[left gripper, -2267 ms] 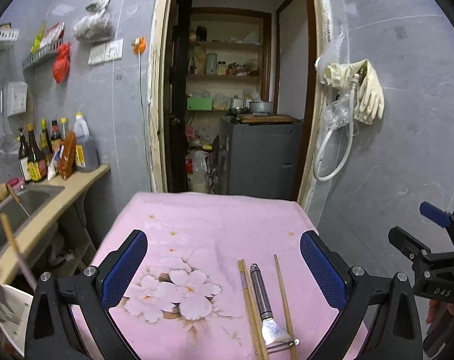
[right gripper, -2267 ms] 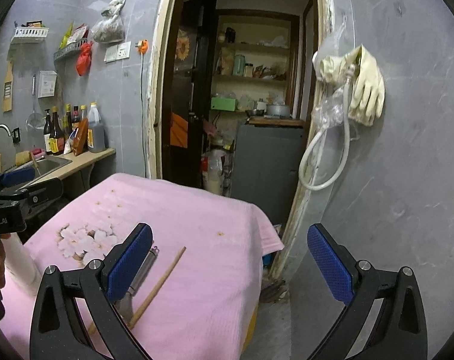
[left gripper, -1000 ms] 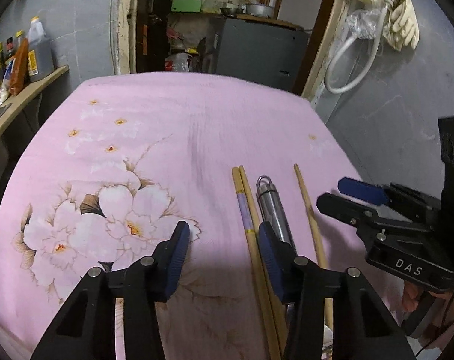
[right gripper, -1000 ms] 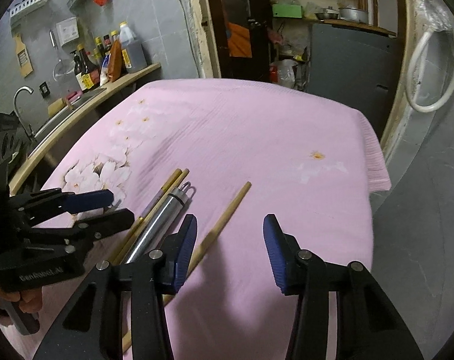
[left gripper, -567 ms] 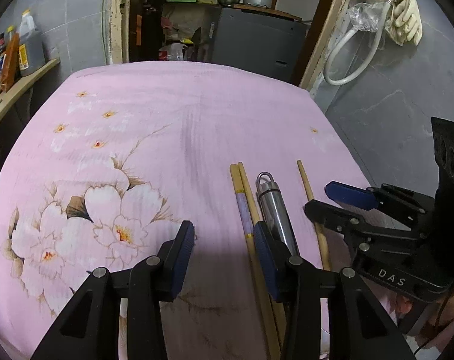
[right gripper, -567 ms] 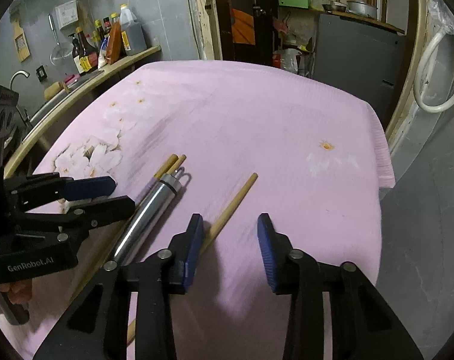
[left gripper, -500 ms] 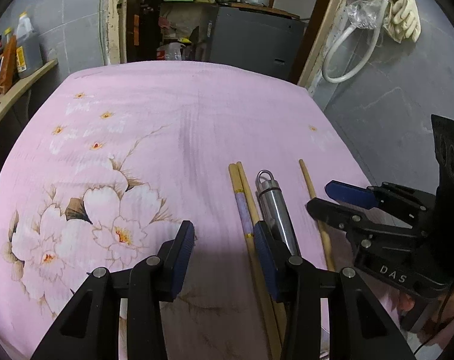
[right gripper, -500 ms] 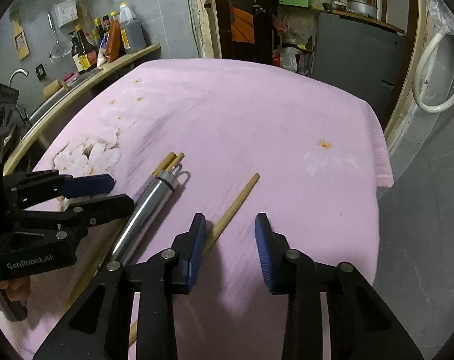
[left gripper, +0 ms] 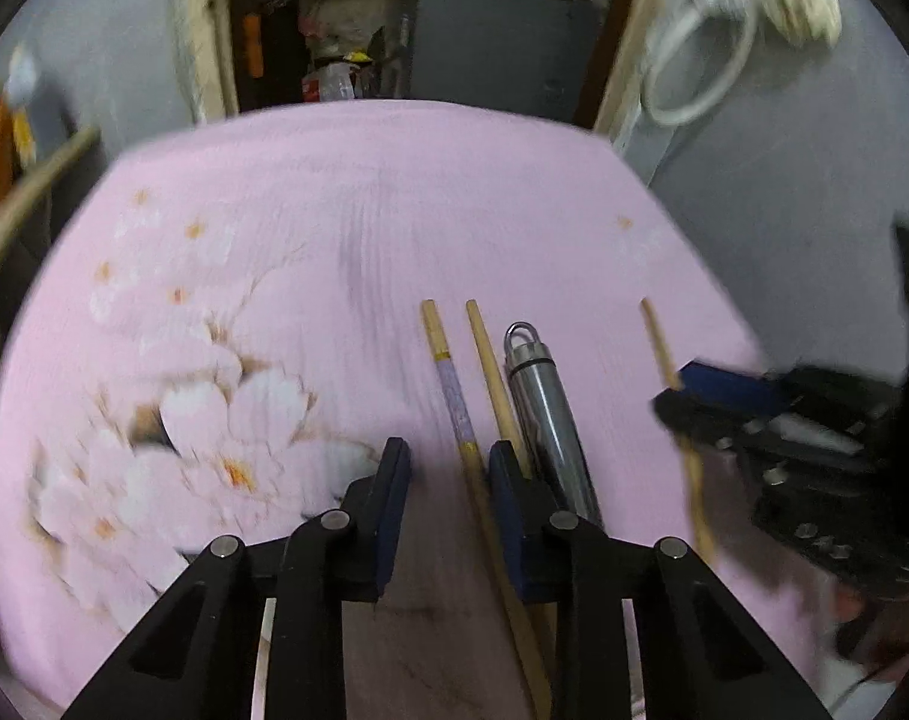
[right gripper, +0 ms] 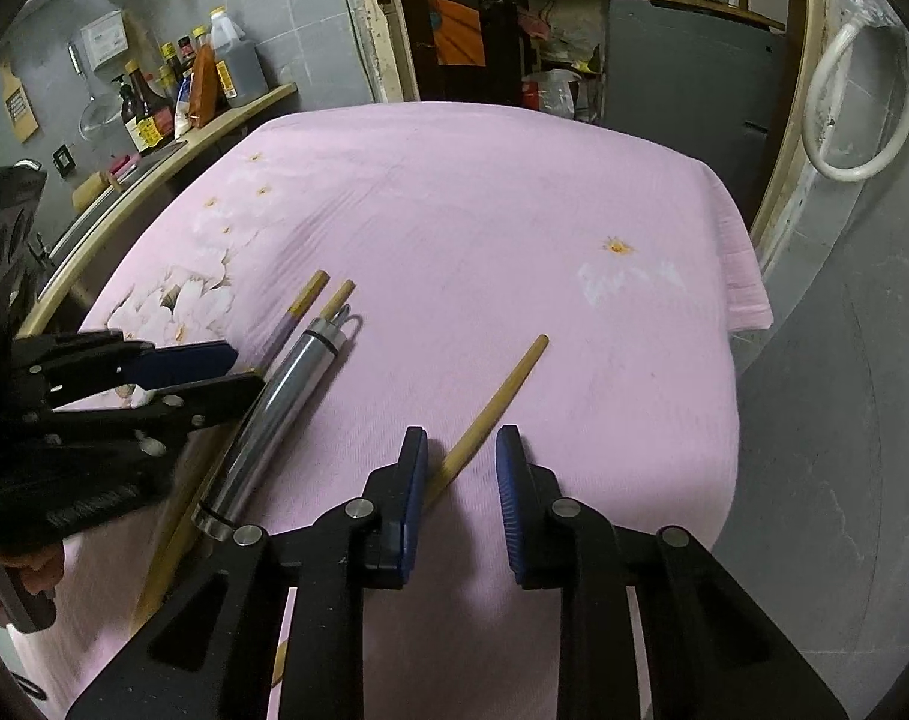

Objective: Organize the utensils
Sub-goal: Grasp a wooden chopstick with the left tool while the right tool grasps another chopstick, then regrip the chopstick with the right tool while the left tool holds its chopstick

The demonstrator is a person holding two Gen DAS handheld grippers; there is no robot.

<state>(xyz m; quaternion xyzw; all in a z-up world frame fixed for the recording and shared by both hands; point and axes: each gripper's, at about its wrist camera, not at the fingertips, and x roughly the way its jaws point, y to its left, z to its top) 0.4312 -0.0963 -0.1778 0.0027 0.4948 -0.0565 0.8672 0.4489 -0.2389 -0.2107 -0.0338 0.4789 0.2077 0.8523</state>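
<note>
On the pink flowered cloth (left gripper: pixel 364 228) lie a purple-banded chopstick (left gripper: pixel 451 387), a plain wooden chopstick (left gripper: pixel 493 372), a steel-handled utensil (left gripper: pixel 544 414) and a lone chopstick (left gripper: pixel 658 342) to the right. My left gripper (left gripper: pixel 448 468) is partly open, its jaws either side of the purple-banded chopstick. My right gripper (right gripper: pixel 461 456) is partly open, astride the lone chopstick (right gripper: pixel 496 396). In the right wrist view the steel handle (right gripper: pixel 286 396) and the chopstick pair (right gripper: pixel 310 294) lie to its left, next to the left gripper (right gripper: pixel 238 369).
The cloth's right edge (right gripper: pixel 748 288) drops to a grey floor. A counter with bottles (right gripper: pixel 196 90) runs along the left. A doorway with a grey cabinet (right gripper: pixel 682 60) is behind, and a white hose (right gripper: pixel 856 102) hangs on the right wall.
Both grippers have dropped from high above to the cloth and narrowed. The left now straddles the purple-banded chopstick, the right the lone chopstick.
</note>
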